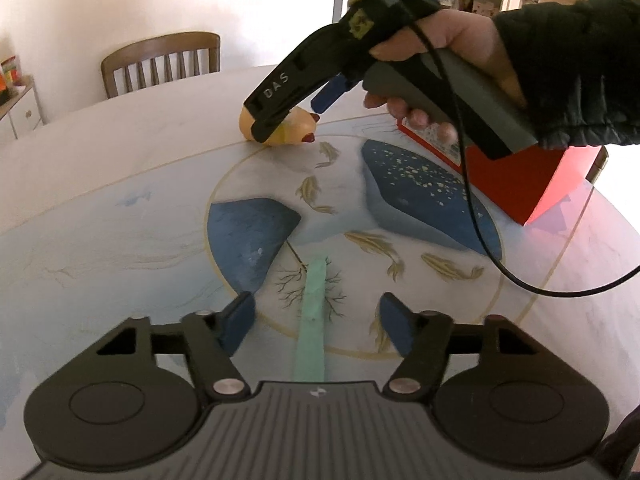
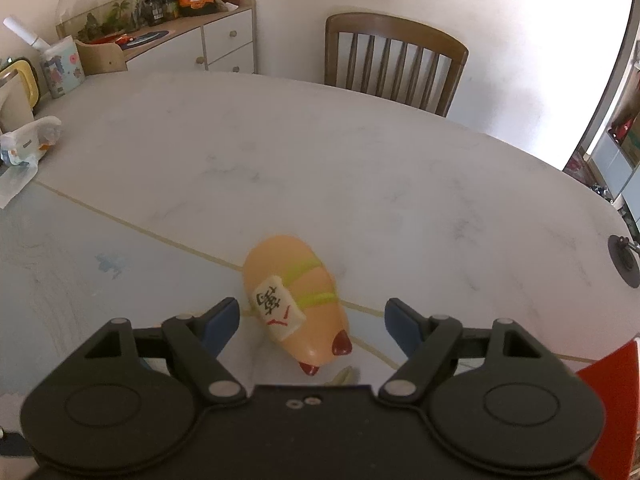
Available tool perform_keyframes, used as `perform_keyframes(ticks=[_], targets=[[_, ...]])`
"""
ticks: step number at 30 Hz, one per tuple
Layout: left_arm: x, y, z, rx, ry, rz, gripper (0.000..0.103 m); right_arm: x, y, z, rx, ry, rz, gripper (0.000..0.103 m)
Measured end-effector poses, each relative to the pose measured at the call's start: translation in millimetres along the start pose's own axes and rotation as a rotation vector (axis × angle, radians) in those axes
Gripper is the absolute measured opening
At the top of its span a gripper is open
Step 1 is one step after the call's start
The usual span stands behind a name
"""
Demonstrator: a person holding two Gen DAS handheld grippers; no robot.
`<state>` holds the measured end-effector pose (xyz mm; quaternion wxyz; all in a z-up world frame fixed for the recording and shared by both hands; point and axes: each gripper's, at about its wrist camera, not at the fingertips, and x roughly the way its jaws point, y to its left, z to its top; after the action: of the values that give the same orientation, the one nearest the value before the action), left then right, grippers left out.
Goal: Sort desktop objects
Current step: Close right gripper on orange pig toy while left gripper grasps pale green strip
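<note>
Barely begun: my right claw [image 2: 312, 320] spread round the toy [image 2: 294, 300]; left claw [image 1: 318, 320] spread, idle; box [image 1: 516, 184] waits on the counter [image 2: 360, 168].

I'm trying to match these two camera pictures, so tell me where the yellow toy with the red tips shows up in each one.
Left wrist view: the yellow toy lies far up, left of centre, partly behind the right gripper.
Right wrist view: it sits low at centre, between the open fingers.
Shared landmark: the wooden chair beyond the table.
</note>
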<state>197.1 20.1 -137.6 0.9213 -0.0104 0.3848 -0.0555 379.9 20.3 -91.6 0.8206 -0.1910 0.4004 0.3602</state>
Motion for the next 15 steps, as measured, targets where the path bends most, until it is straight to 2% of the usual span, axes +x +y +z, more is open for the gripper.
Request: perform_keyframes(ticks=[1,2,4,6,8,11,15], targets=[[-0.2,0.6,0.4,-0.001,-0.003,-0.001,0.054,0.7,0.1,0.2,0.0,0.001,0.001,0.078],[-0.5,1.9,0.7,-0.007,-0.005,-0.007,0.042,2.0,0.0,1.3,0.001,0.002,0.002,0.078],[-0.7,4.6,1.3,-0.015,-0.007,-0.012,0.03,3.8,0.9,3.0,0.002,0.001,-0.002,0.078],[-0.5,4.8,1.8,-0.008,-0.005,-0.013,0.024,4.8,2.1,3.6,0.004,0.001,0.001,0.078],[0.2,4.9,2.3,0.004,-0.002,-0.016,0.014,6.1,3.4,4.0,-0.001,0.001,0.002,0.077],[1.6,9.0,4.0,0.0,0.001,-0.034,0.01,8.2,5.3,4.1,-0.007,0.006,-0.008,0.075],[2.5,12.0,5.2,-0.007,0.005,-0.049,0.01,11.6,6.6,4.9,-0.008,0.025,-0.009,0.057]])
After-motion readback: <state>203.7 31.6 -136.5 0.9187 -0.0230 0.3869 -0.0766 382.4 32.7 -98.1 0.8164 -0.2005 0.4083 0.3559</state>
